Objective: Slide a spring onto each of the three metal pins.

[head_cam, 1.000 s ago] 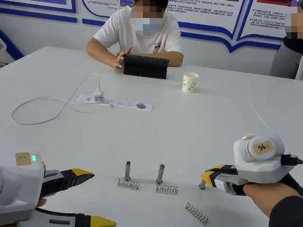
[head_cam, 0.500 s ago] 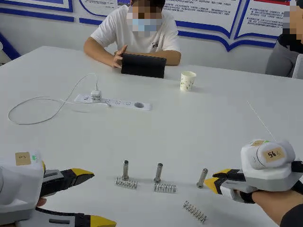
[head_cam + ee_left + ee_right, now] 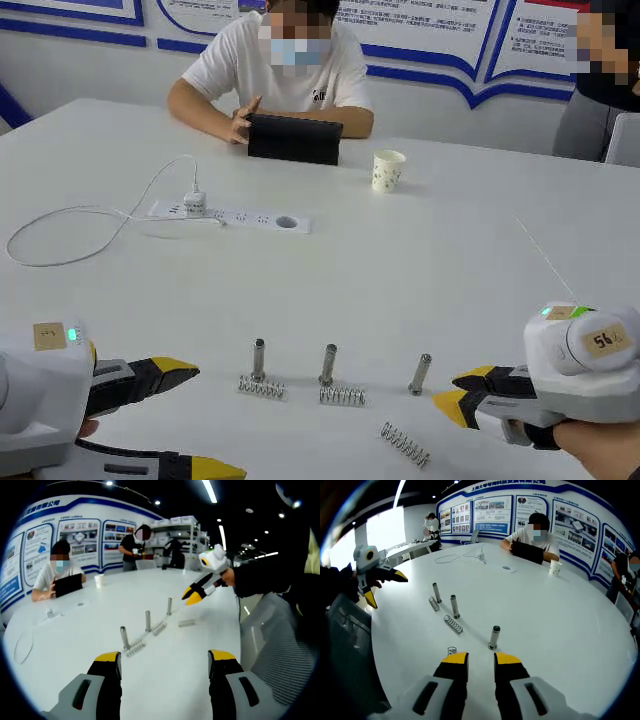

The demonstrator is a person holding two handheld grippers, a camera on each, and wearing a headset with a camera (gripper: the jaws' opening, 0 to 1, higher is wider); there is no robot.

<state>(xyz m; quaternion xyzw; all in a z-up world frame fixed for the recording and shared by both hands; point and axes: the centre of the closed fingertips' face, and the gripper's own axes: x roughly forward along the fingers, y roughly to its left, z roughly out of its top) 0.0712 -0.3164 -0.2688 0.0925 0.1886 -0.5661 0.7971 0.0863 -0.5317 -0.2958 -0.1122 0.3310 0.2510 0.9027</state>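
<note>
Three metal pins and three loose springs on a white tabletop [image 3: 400, 270]; all pins bare.
The first pin [image 3: 258, 358], middle pin [image 3: 327, 363] and third pin [image 3: 420, 372] are stood upright in a row. The first spring [image 3: 261, 387] and second spring [image 3: 342, 396] are laid flat at the feet of the first and middle pins. The third spring [image 3: 404, 445] is laid apart, nearer the person. The left tongs [image 3: 200, 420] are held wide apart, empty. The right tongs [image 3: 455, 392] are parted narrowly, empty, near the third pin.
</note>
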